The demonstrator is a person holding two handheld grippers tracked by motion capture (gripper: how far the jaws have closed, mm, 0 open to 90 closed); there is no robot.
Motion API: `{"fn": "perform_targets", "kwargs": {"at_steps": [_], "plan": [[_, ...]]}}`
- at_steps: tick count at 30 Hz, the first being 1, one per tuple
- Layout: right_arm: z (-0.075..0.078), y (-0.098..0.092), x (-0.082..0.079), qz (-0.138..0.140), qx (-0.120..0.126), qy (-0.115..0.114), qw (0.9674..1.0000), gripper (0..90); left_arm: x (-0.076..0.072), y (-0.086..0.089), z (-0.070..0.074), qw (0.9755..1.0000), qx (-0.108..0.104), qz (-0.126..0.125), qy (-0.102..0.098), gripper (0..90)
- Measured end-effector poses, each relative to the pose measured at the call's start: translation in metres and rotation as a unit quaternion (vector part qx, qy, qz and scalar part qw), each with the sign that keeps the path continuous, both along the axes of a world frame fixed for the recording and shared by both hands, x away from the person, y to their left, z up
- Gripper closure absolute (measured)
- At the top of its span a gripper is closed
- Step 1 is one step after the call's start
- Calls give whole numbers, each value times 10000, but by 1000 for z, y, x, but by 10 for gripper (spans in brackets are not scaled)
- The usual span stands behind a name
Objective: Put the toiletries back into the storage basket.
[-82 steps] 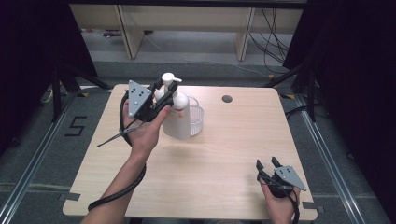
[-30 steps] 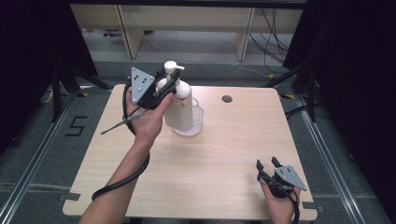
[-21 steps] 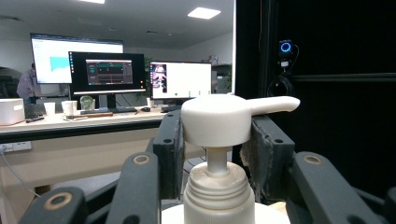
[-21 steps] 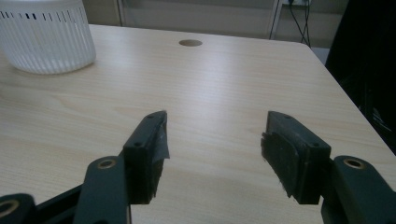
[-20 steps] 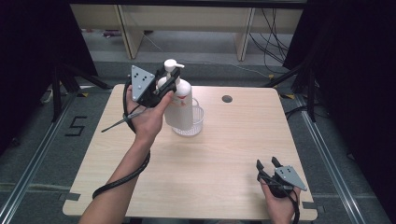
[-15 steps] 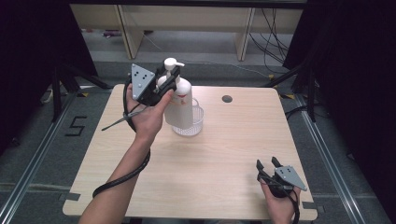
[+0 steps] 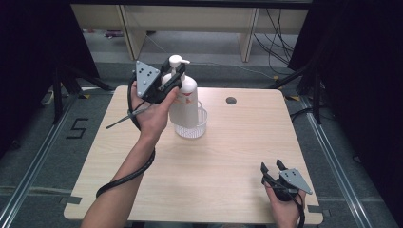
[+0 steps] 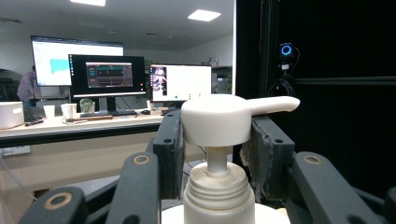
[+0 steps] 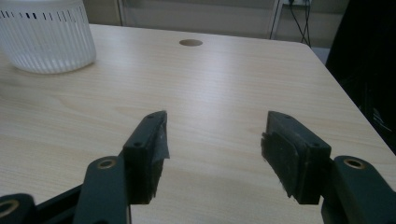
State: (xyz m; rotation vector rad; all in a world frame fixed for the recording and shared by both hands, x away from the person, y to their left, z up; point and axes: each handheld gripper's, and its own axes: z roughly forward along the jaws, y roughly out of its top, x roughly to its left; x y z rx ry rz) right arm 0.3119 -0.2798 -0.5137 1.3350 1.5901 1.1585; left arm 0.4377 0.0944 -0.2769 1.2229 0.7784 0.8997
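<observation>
A white pump bottle [image 7: 186,102] with a red label hangs upright at the table's far left, its base down at a white ribbed basket [image 7: 201,124]. Whether the base rests inside the basket I cannot tell. My left gripper [image 7: 170,80] is shut on the bottle's pump head [image 8: 217,119], one pad on each side of it. Near the table's front right corner my right gripper [image 7: 272,167] stands open and low over the wood. Nothing is between its pads [image 9: 285,154]. The basket [image 9: 46,42] lies far off to the left in the right gripper view.
The wooden table [image 7: 228,156] has a round cable hole [image 7: 231,100] near its far edge. The left gripper's cable loops over the table's left side. Shelving stands beyond the far edge, with dark curtains at both sides.
Since the oldest frame my left hand has risen a little and brought the bottle more upright over the basket. Over the last second it barely moved. The right gripper stayed still.
</observation>
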Motion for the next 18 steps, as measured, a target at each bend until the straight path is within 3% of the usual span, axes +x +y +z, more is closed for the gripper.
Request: {"fn": "perform_targets", "kwargs": {"at_steps": [13, 18], "plan": [[0, -1, 1, 25, -34, -2, 10000, 405, 9, -5, -1, 10000, 5, -28, 49, 589], [0, 1, -1, -47, 64, 70, 9999, 405, 11, -6, -1, 10000, 13, -34, 55, 590]]}}
